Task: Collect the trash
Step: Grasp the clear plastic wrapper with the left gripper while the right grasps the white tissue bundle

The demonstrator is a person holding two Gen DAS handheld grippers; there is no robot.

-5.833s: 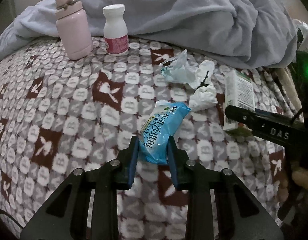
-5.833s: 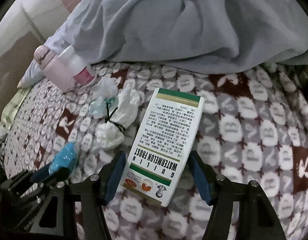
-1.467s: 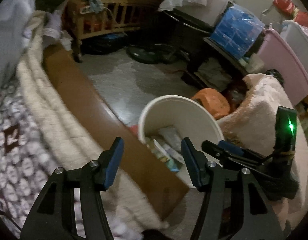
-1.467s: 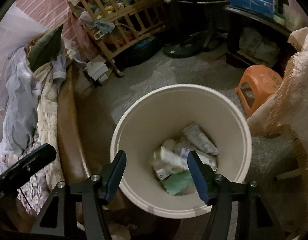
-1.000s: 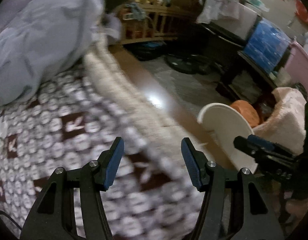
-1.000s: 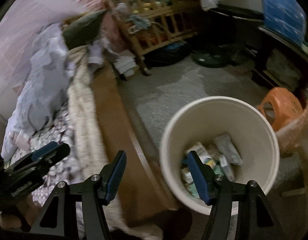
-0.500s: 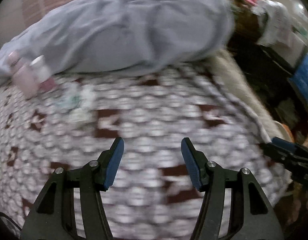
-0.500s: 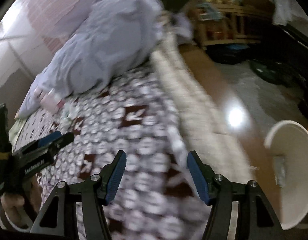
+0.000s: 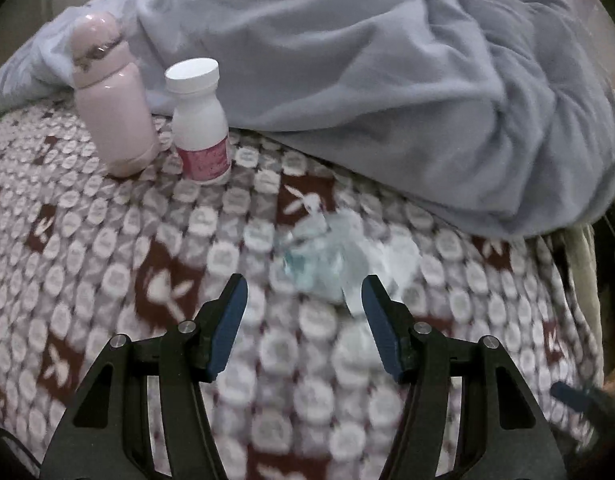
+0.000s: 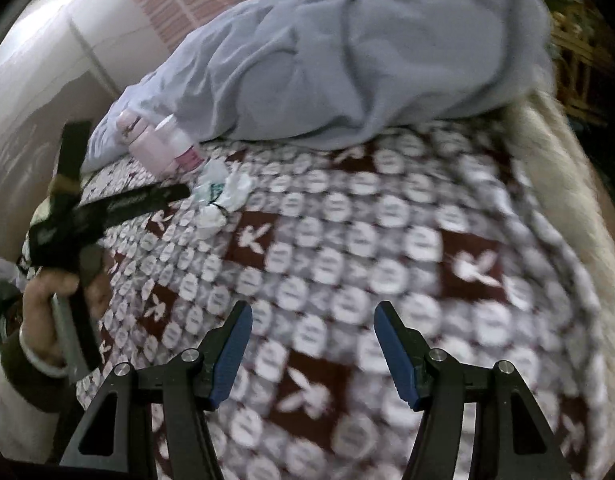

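Observation:
A blurred clump of clear plastic wrap and crumpled white tissue [image 9: 339, 260] lies on the patterned bed blanket [image 9: 107, 240]. My left gripper [image 9: 303, 300] hangs open just in front of that clump, nothing between its blue pads. In the right wrist view the same clump [image 10: 223, 196] sits far off at the upper left, with the left gripper's fingers [image 10: 147, 200] reaching toward it. My right gripper [image 10: 311, 328] is open and empty over bare blanket [image 10: 387, 260].
A pink flask [image 9: 107, 100] and a white pill bottle [image 9: 199, 120] stand upright at the back left. A grey quilt [image 9: 387, 80] is heaped along the far side. The bed's cream edge [image 10: 567, 184] runs down the right. A hand [image 10: 51, 300] holds the left gripper.
Both grippers have swung away from the white bin on the floor and back over the bed. The trash clump now lies close in front of the left gripper. Both stayed open and empty.

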